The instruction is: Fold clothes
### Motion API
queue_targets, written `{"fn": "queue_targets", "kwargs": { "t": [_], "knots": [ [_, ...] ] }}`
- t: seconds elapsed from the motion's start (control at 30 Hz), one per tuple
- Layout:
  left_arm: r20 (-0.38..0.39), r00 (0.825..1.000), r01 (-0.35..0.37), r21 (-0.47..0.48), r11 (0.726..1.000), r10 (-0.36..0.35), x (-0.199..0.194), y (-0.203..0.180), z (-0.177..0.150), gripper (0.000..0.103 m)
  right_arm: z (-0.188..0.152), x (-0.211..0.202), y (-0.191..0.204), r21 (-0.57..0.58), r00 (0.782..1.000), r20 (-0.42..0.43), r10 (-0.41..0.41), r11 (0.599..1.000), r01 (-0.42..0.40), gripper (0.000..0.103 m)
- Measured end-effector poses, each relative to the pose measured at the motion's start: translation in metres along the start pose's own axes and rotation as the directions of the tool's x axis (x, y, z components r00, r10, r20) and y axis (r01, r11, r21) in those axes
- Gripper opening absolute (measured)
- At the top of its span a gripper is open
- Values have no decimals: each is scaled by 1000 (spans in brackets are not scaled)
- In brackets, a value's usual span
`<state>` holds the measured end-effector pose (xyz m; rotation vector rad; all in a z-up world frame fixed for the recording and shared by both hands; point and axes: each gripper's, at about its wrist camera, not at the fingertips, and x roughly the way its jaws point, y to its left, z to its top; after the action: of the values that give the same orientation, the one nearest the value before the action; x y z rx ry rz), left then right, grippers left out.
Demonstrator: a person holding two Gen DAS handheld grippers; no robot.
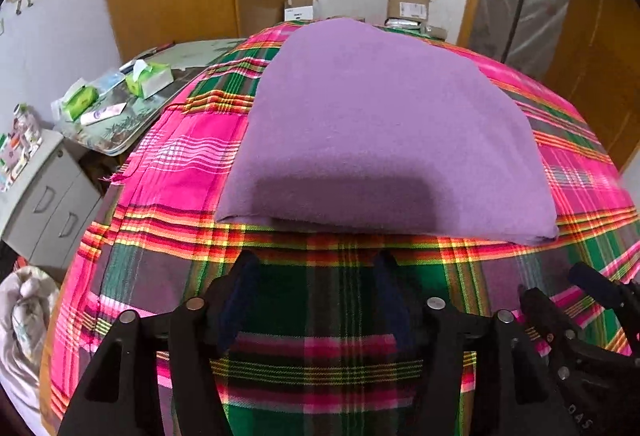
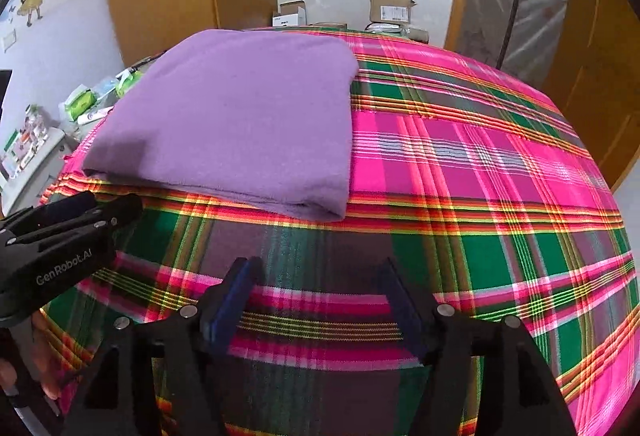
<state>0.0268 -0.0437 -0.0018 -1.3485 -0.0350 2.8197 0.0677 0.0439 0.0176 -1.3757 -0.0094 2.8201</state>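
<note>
Purple garment (image 1: 380, 131) is lying as a flat, squared-off bundle with stacked layers showing along its near edge, resting on the plaid cloth (image 1: 320, 316) that is covering the worktop, toward the far-left part of it. From the right wrist view it is sitting left of centre, leaving the right half of the cloth bare.

I am reading it as already folded; whether more halving is intended, I cannot settle from this. So I am judging no further move, only noting that the bundle is looking tidy and its edges aligned.

Left gripper (image 1: 316, 300) is hovering just short of the bundle's near edge, jaws spread wide, holding nothing, touching nothing I can see. Right gripper (image 2: 320, 296) is hanging over bare plaid nearer the front edge, jaws likewise spread, empty.

Cardboard boxes (image 2: 390, 9) are sitting beyond the far edge.
</note>
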Motion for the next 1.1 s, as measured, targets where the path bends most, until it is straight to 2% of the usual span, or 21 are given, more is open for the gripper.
{"fn": "queue_targets", "kwargs": {
  "t": [0.4, 1.1],
  "knots": [
    [-5, 1000, 11, 24, 1000, -11, 4, -4, 2, 75, 3, 4, -3, 9, 1000, 1, -16, 1000, 16, 72],
    [-7, 1000, 12, 29, 999, -12, 4, -4, 2, 77, 1, 4, -1, 3, 1000, -2, -6, 1000, 6, 76]
  ]
}}
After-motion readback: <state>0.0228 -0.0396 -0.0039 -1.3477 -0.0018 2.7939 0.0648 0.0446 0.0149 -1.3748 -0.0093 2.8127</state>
